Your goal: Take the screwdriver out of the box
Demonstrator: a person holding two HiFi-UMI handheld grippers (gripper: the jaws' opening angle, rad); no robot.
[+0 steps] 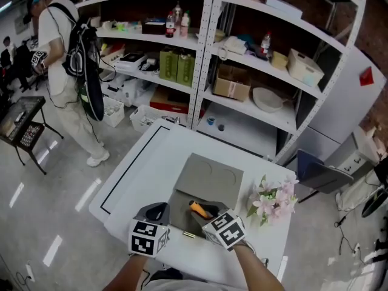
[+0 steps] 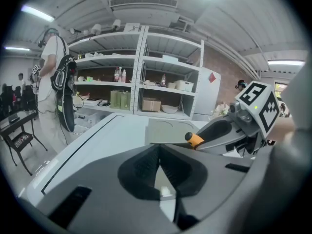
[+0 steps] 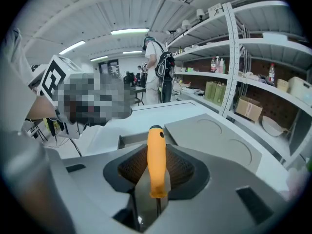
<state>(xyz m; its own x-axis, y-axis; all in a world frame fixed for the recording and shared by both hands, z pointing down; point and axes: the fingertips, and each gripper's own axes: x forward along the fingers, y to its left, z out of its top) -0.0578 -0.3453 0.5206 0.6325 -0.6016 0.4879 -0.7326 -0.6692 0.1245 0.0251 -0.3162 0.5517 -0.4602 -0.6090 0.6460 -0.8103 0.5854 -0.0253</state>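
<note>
the right gripper (image 3: 156, 151) is clenched on the orange plastic handle of the screwdriver (image 1: 197, 208), one ribbed pad on each side. the handle's rounded end sticks out past the jaw tips, and a thin dark shaft runs back from its other end between the jaws. the screwdriver is carried over the shallow open grey box (image 1: 180, 206), which sits by the near edge of the white bench with a thin black outline (image 1: 136, 174). whether the shaft is clear of the box i cannot tell.

the box's flat grey lid with two round dimples (image 1: 211, 173) lies folded back toward the middle of the bench.

the left gripper (image 2: 160, 150) is closed, its tips meeting with nothing between them. it sits at the box's left side, near the bench's near edge, pointing across the bench toward the shelves.

a bunch of pale pink artificial flowers (image 1: 274, 201) lies by the right edge of the bench, just beside the lid.

beyond the far edge stand white metal shelves (image 1: 209, 53), loaded with cartons and bottles. off the left edge, a person in light clothes with a dark backpack (image 1: 66, 71) stands on the floor.
</note>
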